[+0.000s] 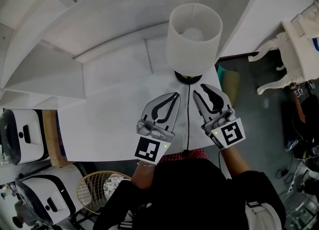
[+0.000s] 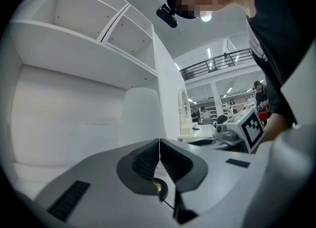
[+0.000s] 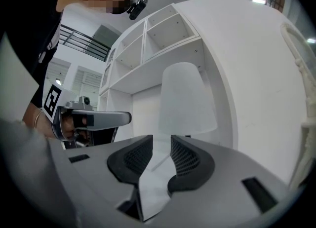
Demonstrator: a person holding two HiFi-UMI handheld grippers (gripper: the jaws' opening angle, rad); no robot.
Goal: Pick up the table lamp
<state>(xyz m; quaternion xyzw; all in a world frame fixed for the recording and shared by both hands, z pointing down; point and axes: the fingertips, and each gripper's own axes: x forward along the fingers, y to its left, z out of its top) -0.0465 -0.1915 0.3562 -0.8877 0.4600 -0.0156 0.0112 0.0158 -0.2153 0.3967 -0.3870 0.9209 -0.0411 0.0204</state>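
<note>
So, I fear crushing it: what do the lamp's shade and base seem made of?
Lamp shade: probably fabric or paper, matte white, no shine on its thin wall. Base: likely metal, dark with a brass-coloured glint; too little shows to be sure.

Table lamp [image 1: 193,37] on desk [image 1: 109,124], left tool [image 1: 175,95] and right tool [image 1: 200,92] before it

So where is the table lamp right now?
In the head view the table lamp stands upper middle on the white desk, just ahead of the left tool and right tool.
</note>
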